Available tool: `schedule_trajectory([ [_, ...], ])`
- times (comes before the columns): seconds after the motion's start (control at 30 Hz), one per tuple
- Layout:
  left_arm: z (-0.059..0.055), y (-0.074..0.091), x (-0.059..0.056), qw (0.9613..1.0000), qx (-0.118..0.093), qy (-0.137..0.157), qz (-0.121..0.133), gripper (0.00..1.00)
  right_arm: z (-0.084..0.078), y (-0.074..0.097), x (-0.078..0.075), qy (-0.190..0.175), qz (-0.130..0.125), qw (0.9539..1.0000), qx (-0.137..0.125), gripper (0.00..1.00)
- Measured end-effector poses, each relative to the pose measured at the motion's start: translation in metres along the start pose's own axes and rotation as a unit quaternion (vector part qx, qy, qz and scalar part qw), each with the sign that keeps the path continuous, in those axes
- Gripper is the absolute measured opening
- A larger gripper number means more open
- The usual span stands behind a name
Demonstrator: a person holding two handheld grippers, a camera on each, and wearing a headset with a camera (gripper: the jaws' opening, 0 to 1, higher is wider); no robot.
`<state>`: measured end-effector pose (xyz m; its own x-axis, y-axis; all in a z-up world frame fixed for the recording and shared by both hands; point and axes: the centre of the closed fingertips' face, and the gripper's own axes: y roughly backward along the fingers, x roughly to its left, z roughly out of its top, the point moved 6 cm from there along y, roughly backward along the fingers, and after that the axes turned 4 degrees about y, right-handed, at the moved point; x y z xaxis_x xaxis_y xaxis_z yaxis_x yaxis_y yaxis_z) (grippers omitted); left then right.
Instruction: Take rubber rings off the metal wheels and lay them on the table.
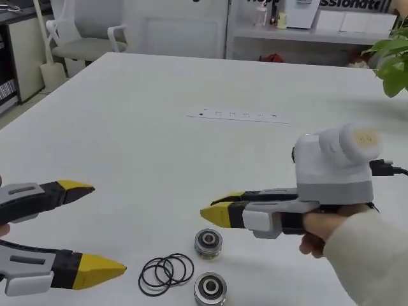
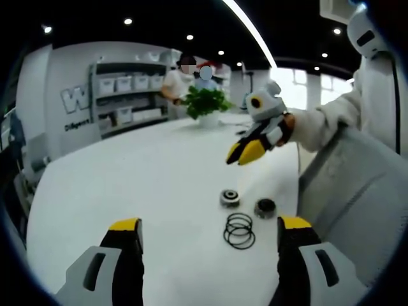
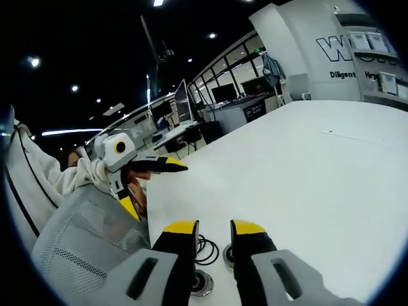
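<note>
Two metal wheels stand near the table's front edge, one (image 1: 208,243) behind the other (image 1: 210,288). Several loose black rubber rings (image 1: 166,273) lie overlapping just left of them. My right gripper (image 1: 220,209) hovers above the rear wheel, jaws a narrow gap apart with nothing between. My left gripper (image 1: 105,231) is wide open, left of the rings, pointing at them. The left gripper view shows the rings (image 2: 240,231) ahead between its jaws, both wheels (image 2: 230,197) (image 2: 265,207) behind, and the right gripper (image 2: 245,152) above. The right gripper view shows a wheel (image 3: 227,254) and the rings (image 3: 205,248) between its jaws.
A flat white strip (image 1: 239,116) lies mid-table. A green plant (image 1: 395,64) stands at the right edge. Chairs (image 1: 83,44) and shelves sit beyond the far edge. The white tabletop (image 1: 127,127) is wide and bare around the work.
</note>
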<state>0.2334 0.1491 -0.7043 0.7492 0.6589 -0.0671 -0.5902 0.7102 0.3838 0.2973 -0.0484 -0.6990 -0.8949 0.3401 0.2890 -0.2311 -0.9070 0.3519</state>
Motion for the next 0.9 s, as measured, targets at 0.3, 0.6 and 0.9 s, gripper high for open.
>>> schedule_trajectory([
  [0.3, 0.003, 0.000, -0.002, 1.0000, -0.007, 0.000, -0.005, 0.90, 0.019, 0.016, -0.002, 0.038, -0.028, 0.9985, -0.026, 0.28],
  [0.6, 0.020, 0.003, -0.007, 0.9995, -0.026, -0.007, -0.016, 0.96, 0.045, 0.034, -0.002, 0.065, -0.041, 0.9954, -0.058, 0.43],
  [0.9, 0.043, 0.008, -0.016, 0.9986, -0.026, -0.035, -0.029, 1.00, 0.059, 0.057, 0.006, 0.093, -0.056, 0.9917, -0.068, 0.62],
])
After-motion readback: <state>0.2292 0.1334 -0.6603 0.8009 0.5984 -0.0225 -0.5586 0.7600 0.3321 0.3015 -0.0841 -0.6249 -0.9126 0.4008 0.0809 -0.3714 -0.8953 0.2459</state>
